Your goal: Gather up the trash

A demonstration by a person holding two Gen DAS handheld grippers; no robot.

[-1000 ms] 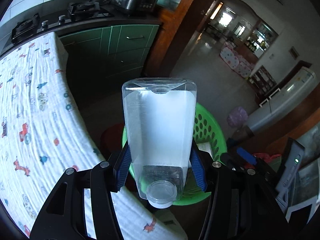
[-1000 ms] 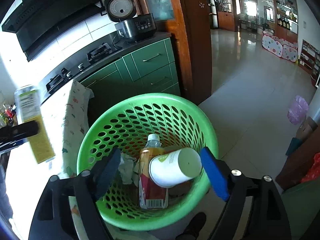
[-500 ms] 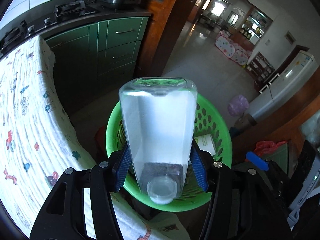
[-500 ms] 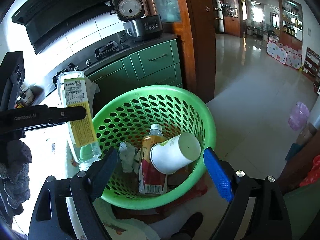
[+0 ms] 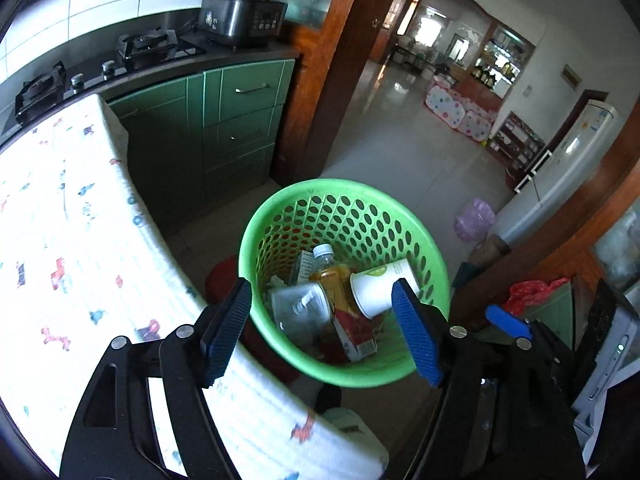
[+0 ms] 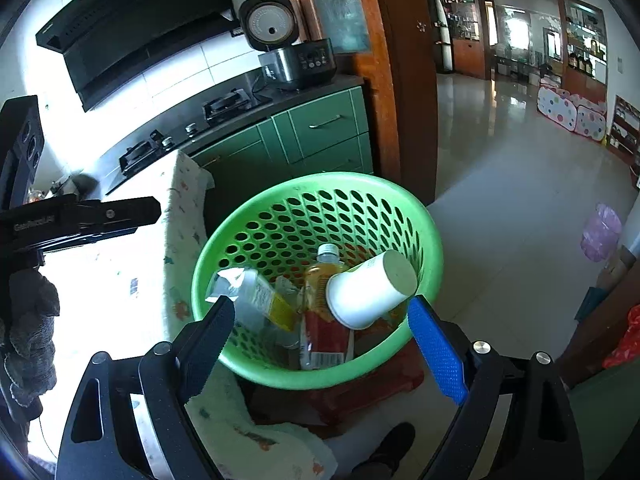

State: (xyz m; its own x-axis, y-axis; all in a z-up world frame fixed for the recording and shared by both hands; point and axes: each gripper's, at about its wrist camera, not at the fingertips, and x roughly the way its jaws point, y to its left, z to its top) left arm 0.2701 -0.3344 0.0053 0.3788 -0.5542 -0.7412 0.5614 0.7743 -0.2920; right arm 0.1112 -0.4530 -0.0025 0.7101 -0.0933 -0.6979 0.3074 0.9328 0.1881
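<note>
Both the left gripper (image 5: pixel 322 328) and the right gripper (image 6: pixel 322 350) hang spread and empty above the perforated green plastic basket (image 5: pixel 280 216). The clear square plastic bottle (image 5: pixel 302 312) lies inside, straight below the left fingers.

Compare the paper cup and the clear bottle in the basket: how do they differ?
The cup is white and opaque; the clear bottle is see-through with a yellow label. The cup rests on top of the orange bottle, on the basket's right side; the clear bottle lies lower, at its left wall. Both lie tipped over inside the basket.
</note>
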